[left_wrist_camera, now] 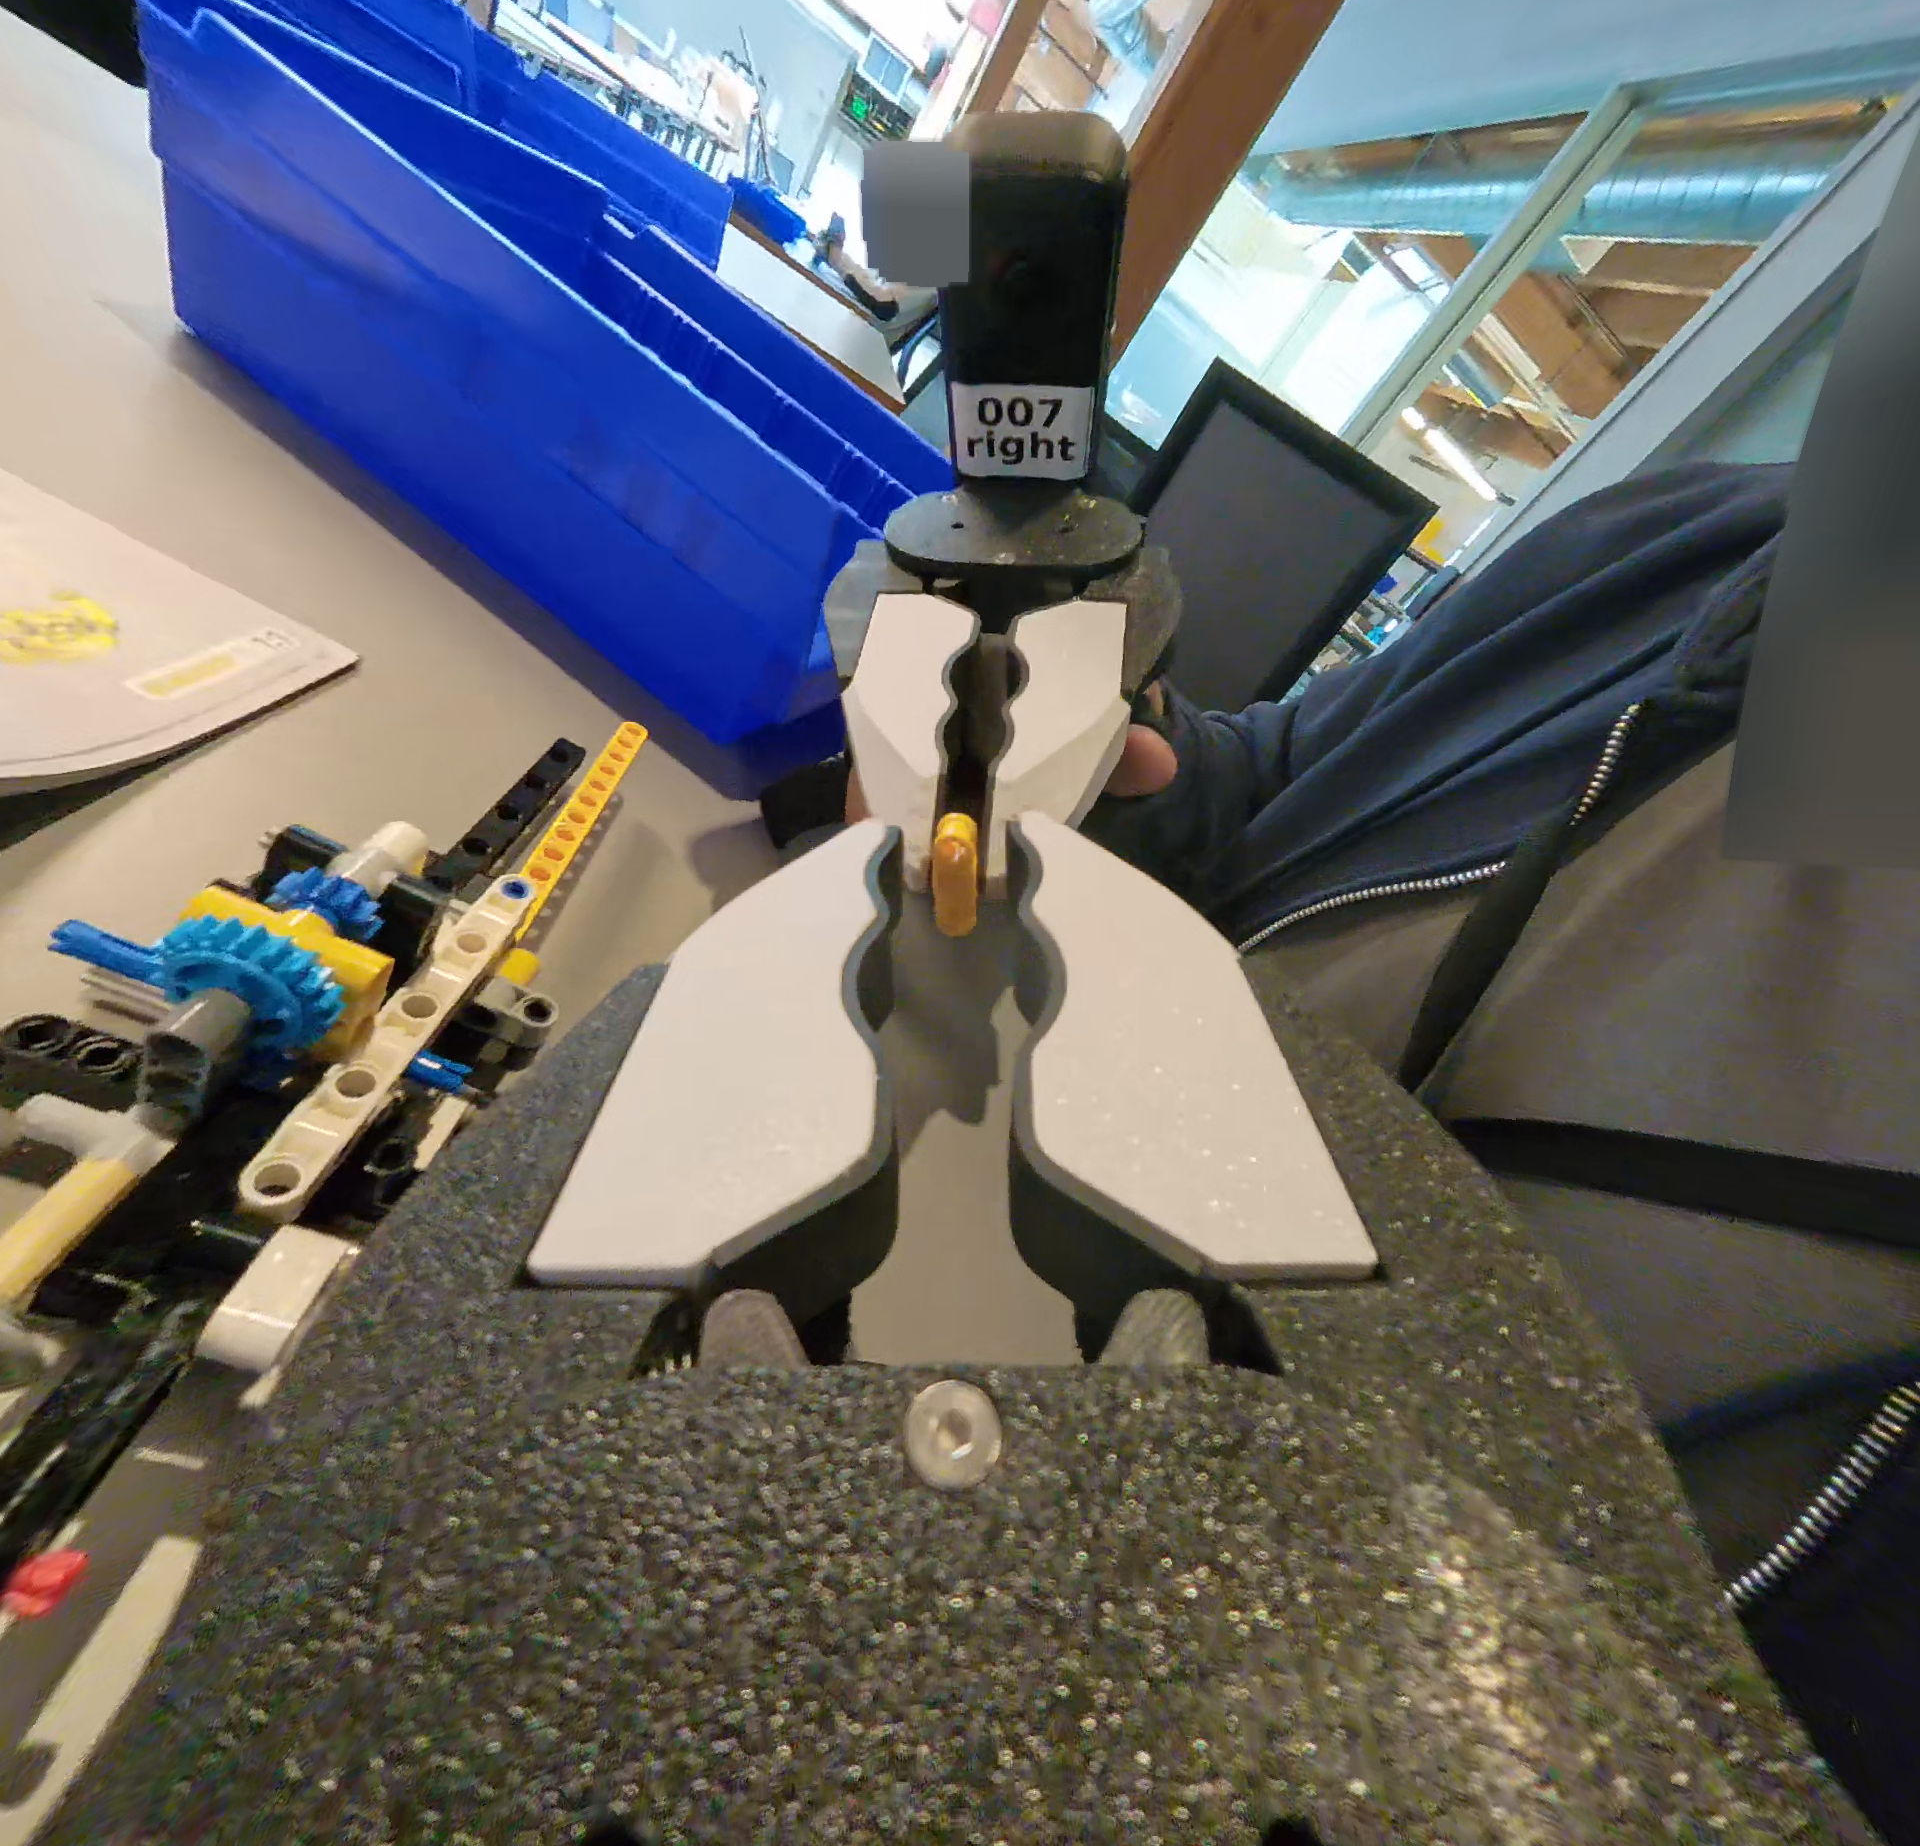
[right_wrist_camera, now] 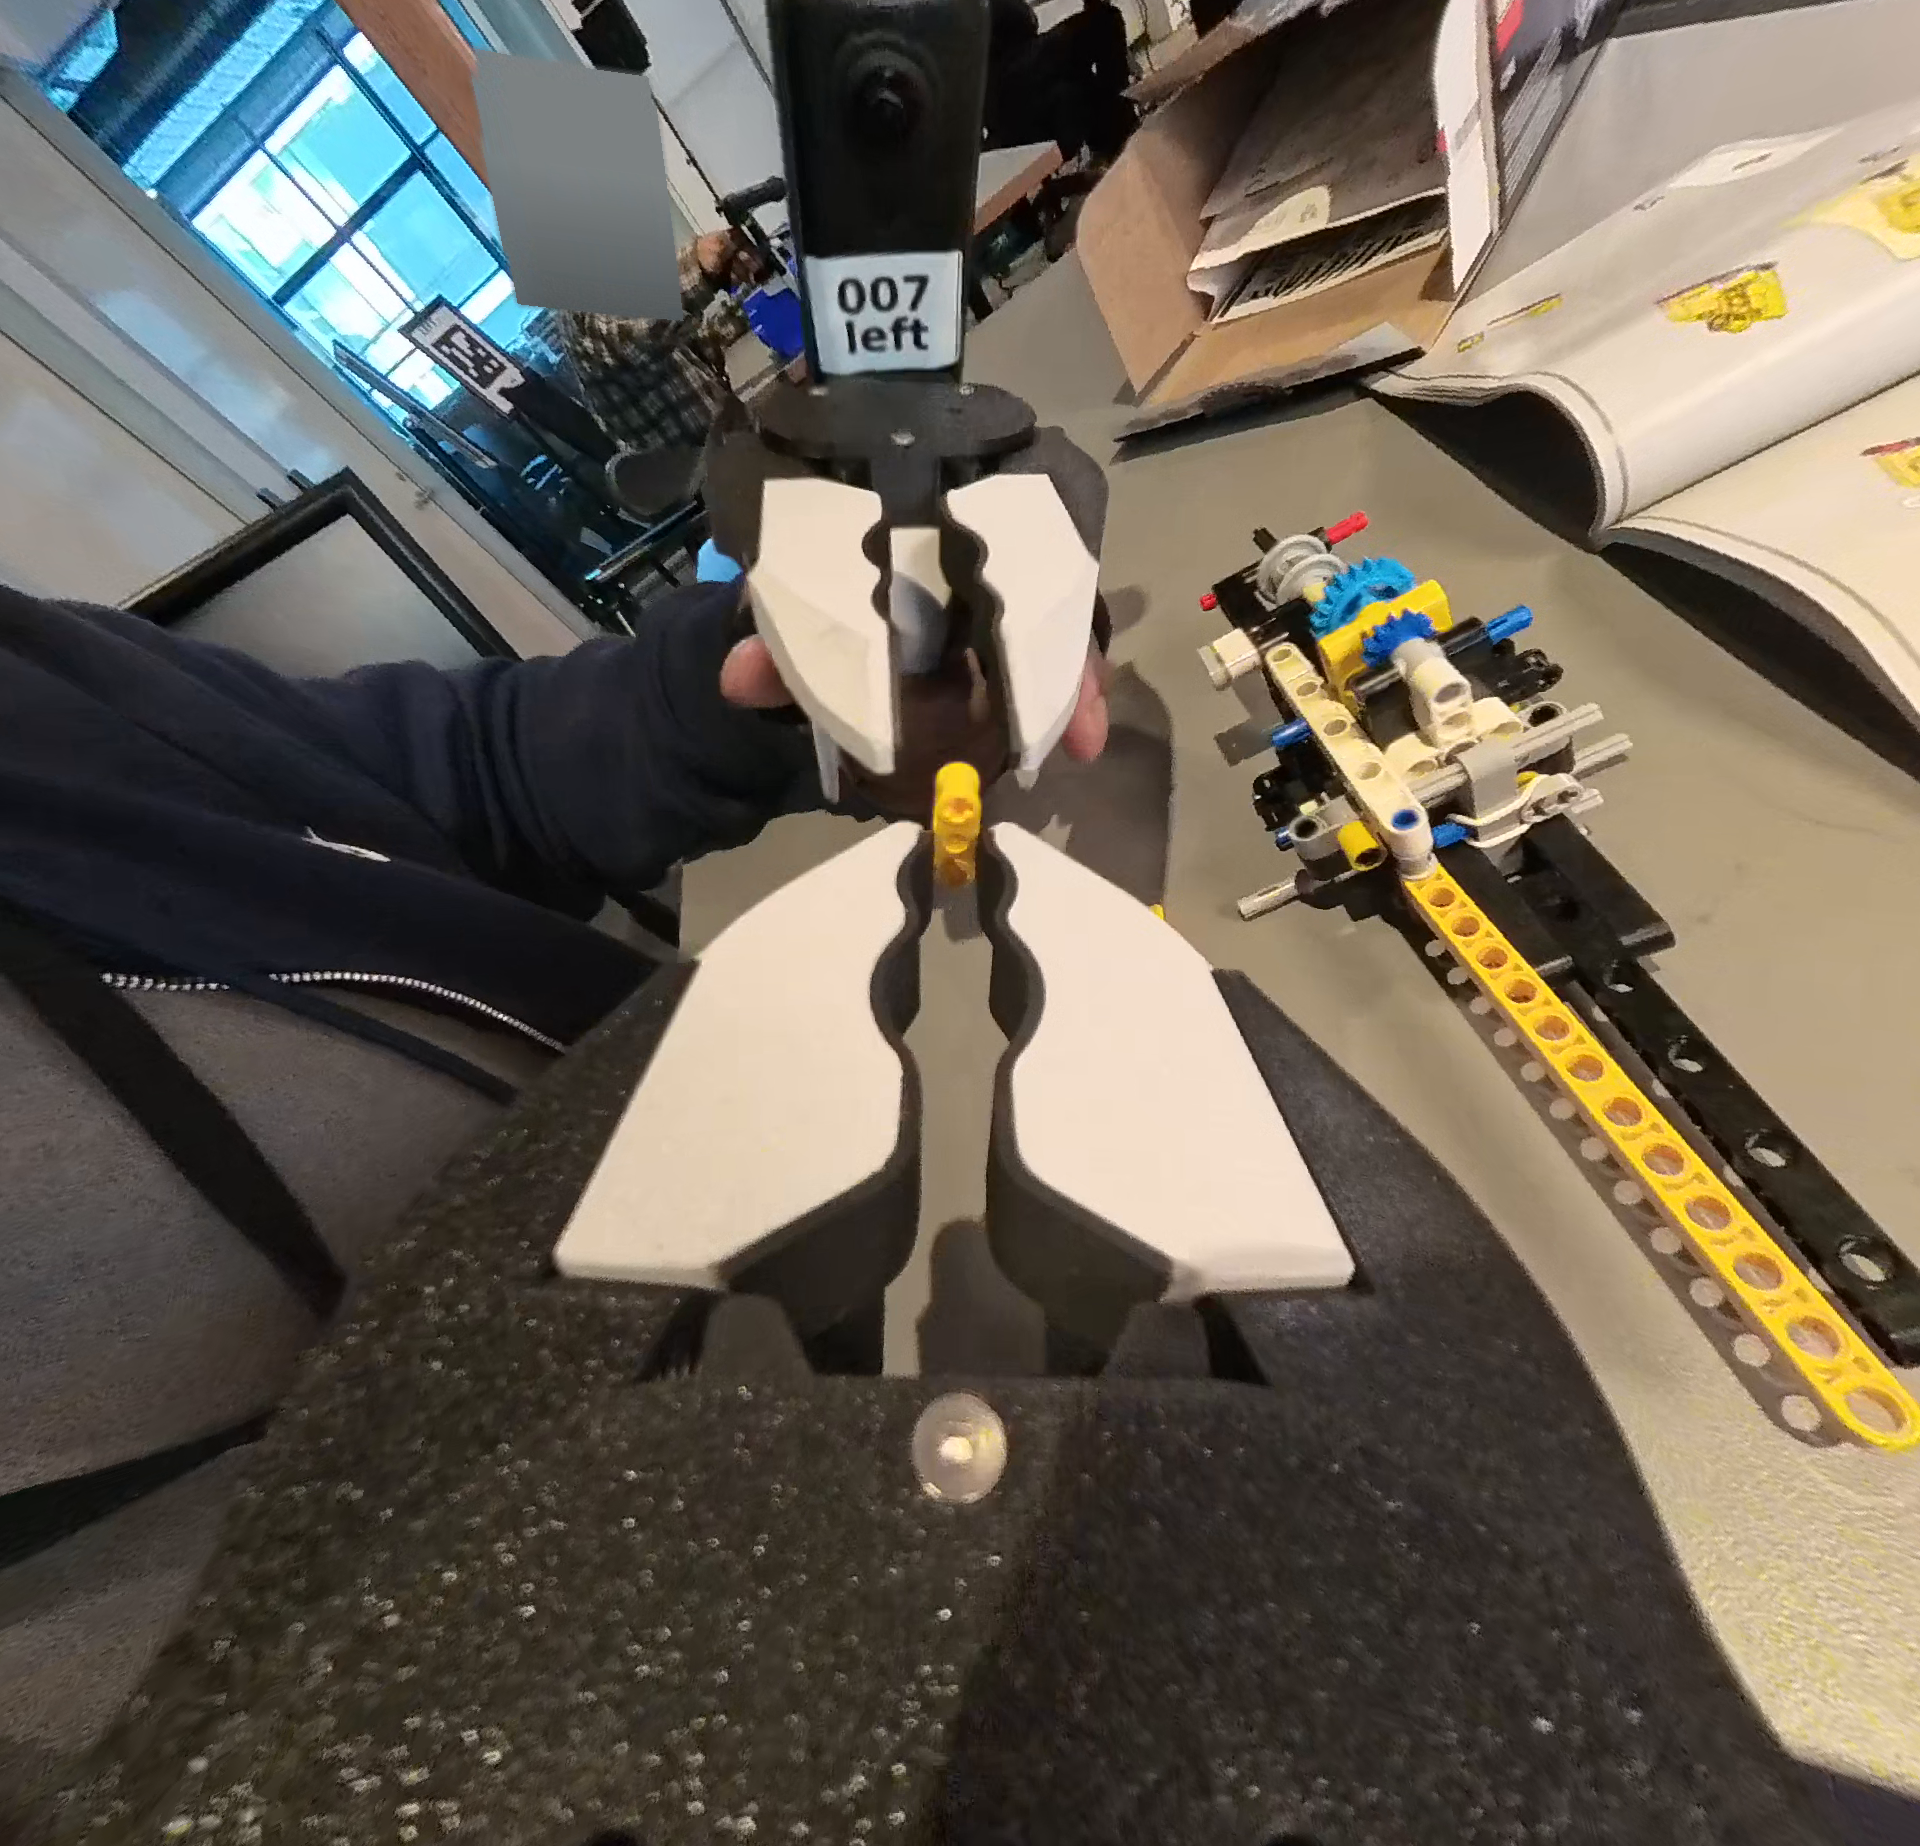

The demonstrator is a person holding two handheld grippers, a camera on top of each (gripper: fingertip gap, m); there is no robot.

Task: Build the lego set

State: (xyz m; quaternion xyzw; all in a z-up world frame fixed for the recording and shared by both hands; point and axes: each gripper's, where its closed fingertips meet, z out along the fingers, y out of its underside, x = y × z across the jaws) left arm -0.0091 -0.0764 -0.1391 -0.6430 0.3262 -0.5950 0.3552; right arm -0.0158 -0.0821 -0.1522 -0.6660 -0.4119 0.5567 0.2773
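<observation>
My right gripper is shut on a small yellow Lego connector, held in the air pointing at the left gripper. My left gripper is open, its fingertips just either side of the same yellow connector without gripping it. The two grippers face each other tip to tip. The part-built Lego model, black frame with blue gears, white beams and a long yellow beam, lies on the grey table; it also shows in the left wrist view.
Blue plastic bins stand at the back of the table. An open instruction booklet and a cardboard box lie beyond the model. A person's dark sleeves hold both grippers near the table edge. Both grippers' tips are close together, under 4 cm apart.
</observation>
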